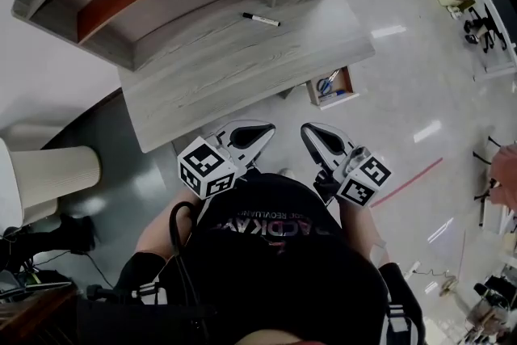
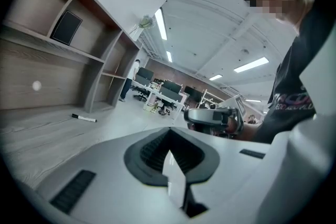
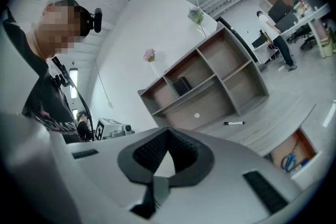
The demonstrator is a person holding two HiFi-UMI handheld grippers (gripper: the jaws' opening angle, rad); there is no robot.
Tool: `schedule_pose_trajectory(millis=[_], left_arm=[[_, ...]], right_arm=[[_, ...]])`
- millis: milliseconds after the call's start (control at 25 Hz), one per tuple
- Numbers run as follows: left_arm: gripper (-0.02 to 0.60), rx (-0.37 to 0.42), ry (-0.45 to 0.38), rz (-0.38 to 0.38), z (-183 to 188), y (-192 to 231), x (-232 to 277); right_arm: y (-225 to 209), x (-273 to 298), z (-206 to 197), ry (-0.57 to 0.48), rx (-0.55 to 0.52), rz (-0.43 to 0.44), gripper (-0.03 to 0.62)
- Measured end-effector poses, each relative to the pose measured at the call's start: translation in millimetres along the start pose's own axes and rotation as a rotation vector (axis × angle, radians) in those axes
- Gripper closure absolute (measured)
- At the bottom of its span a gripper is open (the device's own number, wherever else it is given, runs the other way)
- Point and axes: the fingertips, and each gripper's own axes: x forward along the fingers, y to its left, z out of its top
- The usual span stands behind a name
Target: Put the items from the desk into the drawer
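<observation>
Left gripper (image 1: pixel 263 128), right gripper (image 1: pixel 308 129): both clenched, empty. Black marker (image 1: pixel 261 19) on desk (image 1: pixel 202 77), 12 o'clock. Open drawer (image 1: pixel 350 82), 1 o'clock. Advise: open jaws, grasp marker mid-barrel, crosswise.

Pale grey wood-grain desk (image 1: pixel 234 77) with red-brown shelves; slim black-and-white marker pen (image 1: pixel 261 19); orange-brown-lined wooden drawer (image 1: pixel 348 80); blue-handled scissors (image 1: pixel 327 85).
</observation>
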Motion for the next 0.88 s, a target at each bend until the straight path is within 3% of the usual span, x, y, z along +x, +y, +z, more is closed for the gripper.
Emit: schedule_pose_trajectory(millis=[360,640,880], left_arm=[[0.571,-0.012,-0.006,-0.011,5.6,52.1,-26.6],[0.571,-0.023,-0.029,0.029,5.3,72.2,-38.0],[0.571,-0.038,-0.043,0.087,8.8,86.5,-31.5]], right_arm=[[-8.6,63.4,3.7,0.029,-0.049,-0.052,0.577],[-22.6,93.1,7.9,0.076,-0.083,-0.047,0.577],[-62.3,110.5,17.7,0.128,-0.115,-0.059,0.577]])
